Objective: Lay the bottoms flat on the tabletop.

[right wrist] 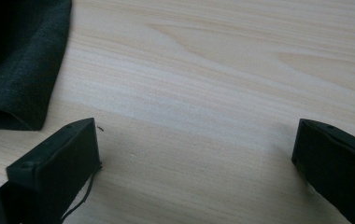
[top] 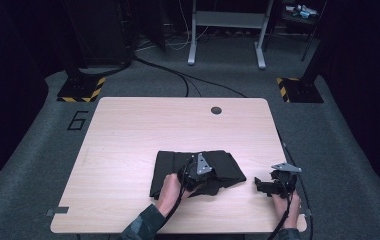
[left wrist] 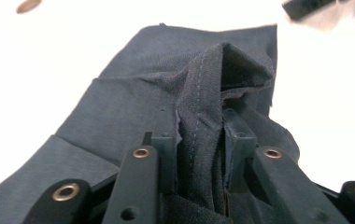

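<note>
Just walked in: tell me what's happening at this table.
A person is handling a dark, folded fabric garment on a light wooden table with a handheld tool in each hand. The left tongs are clamped on a stitched fold of the cloth, pinching it up off the pile. The right tongs rest open over bare wood to the right of the garment, holding nothing.

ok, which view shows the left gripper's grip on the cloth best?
Left gripper view: the left gripper has its jaws pinched on a stitched fold of the cloth, seen close up. High view shows the cloth spread on the table, the grip hidden under the gripper. Right gripper view catches just a cloth corner.
</note>
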`<state>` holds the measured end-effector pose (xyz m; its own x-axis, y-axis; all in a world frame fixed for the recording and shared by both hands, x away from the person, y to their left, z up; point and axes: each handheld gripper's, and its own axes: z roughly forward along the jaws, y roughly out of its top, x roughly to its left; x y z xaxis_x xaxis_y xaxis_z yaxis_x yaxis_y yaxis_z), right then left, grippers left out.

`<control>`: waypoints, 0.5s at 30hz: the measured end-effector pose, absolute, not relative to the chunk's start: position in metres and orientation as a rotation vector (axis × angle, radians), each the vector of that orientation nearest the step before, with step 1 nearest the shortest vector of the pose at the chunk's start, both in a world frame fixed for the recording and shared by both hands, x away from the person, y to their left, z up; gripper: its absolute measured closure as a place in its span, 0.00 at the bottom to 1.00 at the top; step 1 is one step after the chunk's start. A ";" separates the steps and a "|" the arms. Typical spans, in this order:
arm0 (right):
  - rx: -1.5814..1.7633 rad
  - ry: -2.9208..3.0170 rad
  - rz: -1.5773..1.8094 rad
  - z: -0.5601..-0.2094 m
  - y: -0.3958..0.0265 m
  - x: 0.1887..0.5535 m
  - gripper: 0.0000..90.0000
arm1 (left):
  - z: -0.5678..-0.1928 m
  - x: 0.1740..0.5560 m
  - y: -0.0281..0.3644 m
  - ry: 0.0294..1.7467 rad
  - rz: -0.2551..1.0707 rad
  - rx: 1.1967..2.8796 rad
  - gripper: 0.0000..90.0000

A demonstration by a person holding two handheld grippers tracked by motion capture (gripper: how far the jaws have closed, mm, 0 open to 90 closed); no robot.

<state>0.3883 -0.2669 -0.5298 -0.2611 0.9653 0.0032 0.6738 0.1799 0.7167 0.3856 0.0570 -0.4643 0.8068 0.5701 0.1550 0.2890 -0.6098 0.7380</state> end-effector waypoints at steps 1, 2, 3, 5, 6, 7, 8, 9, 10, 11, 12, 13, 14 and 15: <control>1.538 2.006 0.850 -0.530 -0.267 0.388 0.00 | -0.462 0.385 0.059 0.629 0.498 2.240 0.81; 1.538 2.006 0.850 -0.530 -0.267 0.388 0.00 | -0.459 0.385 0.061 0.634 0.502 2.221 0.82; 1.537 2.006 0.850 -0.530 -0.267 0.388 0.00 | -0.456 0.385 0.065 0.638 0.510 2.204 0.82; 1.537 2.006 0.850 -0.530 -0.267 0.388 0.00 | -0.450 0.385 0.069 0.646 0.521 2.184 0.82; 1.538 2.006 0.850 -0.530 -0.267 0.388 0.00 | -0.447 0.386 0.071 0.648 0.525 2.176 0.83; 1.538 2.006 0.850 -0.530 -0.267 0.388 0.00 | -0.445 0.386 0.073 0.658 0.518 2.169 0.83; 1.537 2.006 0.850 -0.530 -0.267 0.388 0.00 | -0.443 0.387 0.075 0.668 0.520 2.160 0.83; 1.537 2.006 0.850 -0.530 -0.267 0.388 0.00 | -0.441 0.387 0.077 0.670 0.520 2.154 0.83; 1.537 2.006 0.851 -0.530 -0.267 0.388 0.00 | -0.439 0.387 0.078 0.679 0.523 2.141 0.83; 1.538 2.006 0.850 -0.530 -0.267 0.388 0.00 | -0.437 0.387 0.080 0.682 0.524 2.137 0.83; 1.538 2.006 0.850 -0.530 -0.267 0.388 0.00 | -0.435 0.387 0.083 0.682 0.531 2.134 0.83; 1.538 2.006 0.850 -0.530 -0.267 0.388 0.00 | -0.434 0.387 0.084 0.685 0.531 2.126 0.83; 1.537 2.006 0.850 -0.530 -0.267 0.388 0.00 | -0.433 0.387 0.085 0.692 0.535 2.120 0.83; 1.538 2.006 0.850 -0.530 -0.267 0.388 0.00 | -0.431 0.387 0.087 0.698 0.533 2.112 0.83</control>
